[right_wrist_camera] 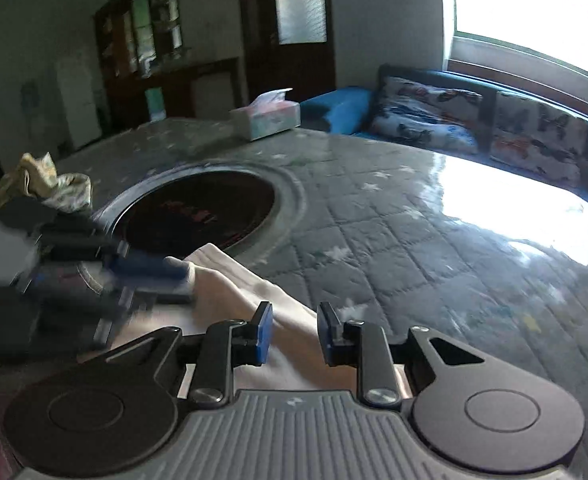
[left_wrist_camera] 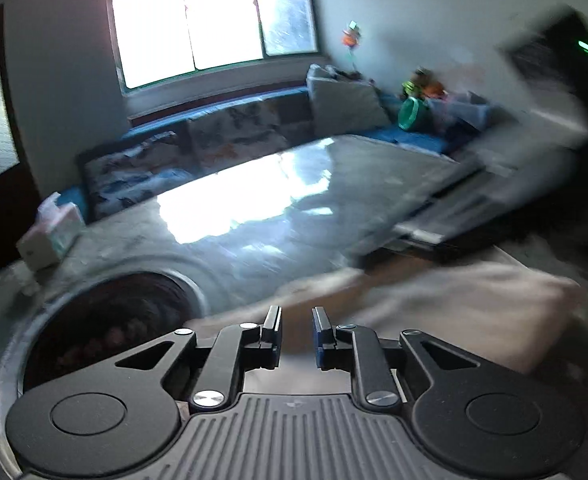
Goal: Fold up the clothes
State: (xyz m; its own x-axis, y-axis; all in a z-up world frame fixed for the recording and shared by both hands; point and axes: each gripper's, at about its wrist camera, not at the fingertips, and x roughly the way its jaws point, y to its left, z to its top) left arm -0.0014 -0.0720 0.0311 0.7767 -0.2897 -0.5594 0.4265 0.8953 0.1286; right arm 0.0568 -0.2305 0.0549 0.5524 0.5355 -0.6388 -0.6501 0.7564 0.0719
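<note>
Living room, quilted table (right_wrist_camera: 394,220) with round dark inset (right_wrist_camera: 198,212); pale cloth (right_wrist_camera: 254,300) lies at near edge; soft, light, limp, likely slips; pinch hem or corner; left gripper (left_wrist_camera: 297,322) and right gripper (right_wrist_camera: 295,320) jaws slightly parted, empty, above cloth.

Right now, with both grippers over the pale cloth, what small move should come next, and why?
Probably lower the right gripper and close its fingers on the pale cloth. The fingers stand apart above the fabric with nothing pressed between them. The left gripper reaches the cloth's far corner, though blur hides whether it grips. The cloth lies beside the round dark plate.
</note>
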